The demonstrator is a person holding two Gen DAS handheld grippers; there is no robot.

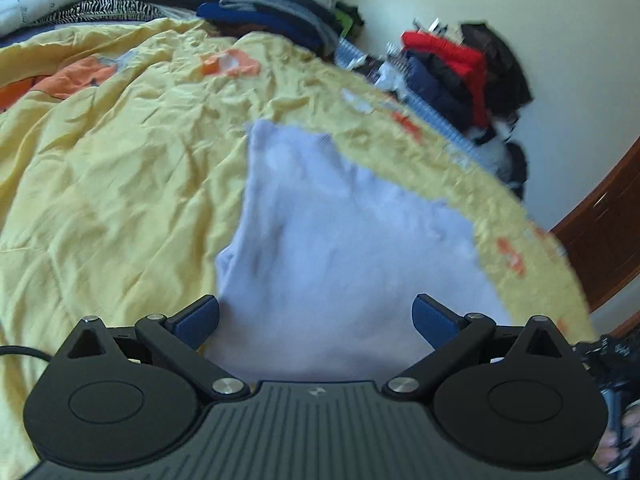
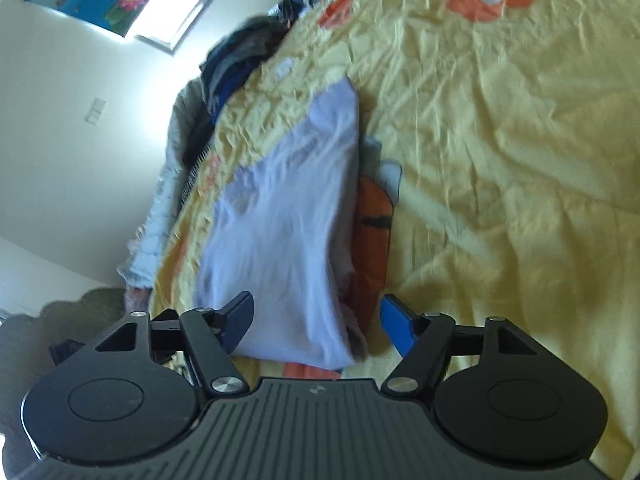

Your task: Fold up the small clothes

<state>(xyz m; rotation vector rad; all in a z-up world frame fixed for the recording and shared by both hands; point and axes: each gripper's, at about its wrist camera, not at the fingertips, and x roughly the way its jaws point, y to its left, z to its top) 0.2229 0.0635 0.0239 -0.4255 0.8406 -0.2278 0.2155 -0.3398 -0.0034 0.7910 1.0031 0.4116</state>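
A small pale lavender garment (image 1: 340, 240) lies folded on the yellow bedspread (image 1: 120, 180) near the bed's edge. My left gripper (image 1: 316, 316) is open, its blue pads apart over the garment's near end, holding nothing. In the right wrist view the same garment (image 2: 288, 220) lies lengthwise, with an orange printed part (image 2: 372, 232) showing under its right side. My right gripper (image 2: 318, 320) is open, its pads either side of the garment's near end, holding nothing.
A stack of folded dark and grey clothes (image 1: 276, 8) sits at the far end of the bed. Red and dark jackets (image 1: 452, 72) hang by the wall beyond the bed edge. A wooden door (image 1: 608, 232) stands at the right. A window (image 2: 176, 4) is at the far left.
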